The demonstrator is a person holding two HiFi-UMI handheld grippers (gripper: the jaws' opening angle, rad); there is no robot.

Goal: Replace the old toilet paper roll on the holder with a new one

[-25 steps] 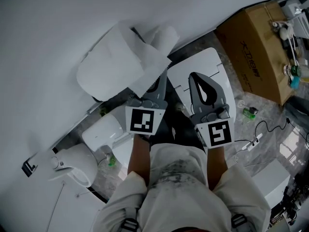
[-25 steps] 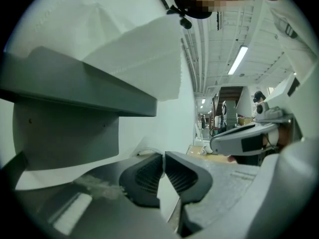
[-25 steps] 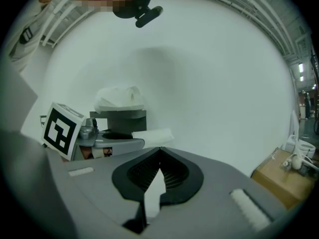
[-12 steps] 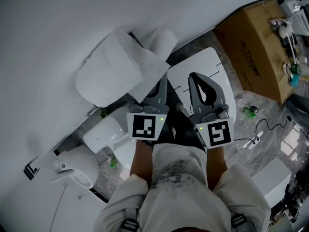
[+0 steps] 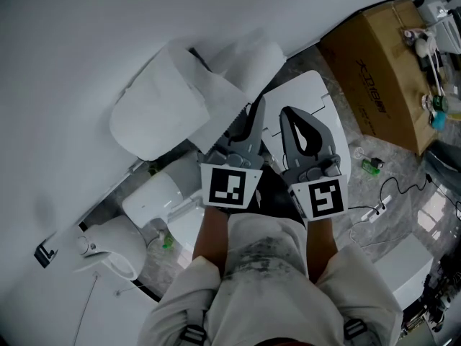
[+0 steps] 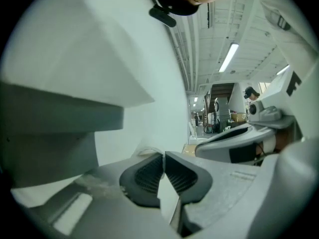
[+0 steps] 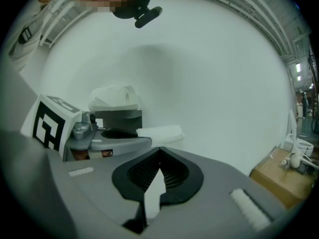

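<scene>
print on cardboard box [image 5: 382,71] side too small to read; black-and-white square markers on both gripper cubes. wall close behind toilet paper roll [image 5: 252,55]; box well apart at right, on cluttered floor [image 5: 410,215]. roll white, soft, loose sheet trailing, near grey wall holder [image 7: 118,117]. left gripper [image 5: 253,112] jaws almost together, nipping thin white paper of roll. right gripper [image 5: 289,114] jaws fully together, empty, just beside left
</scene>
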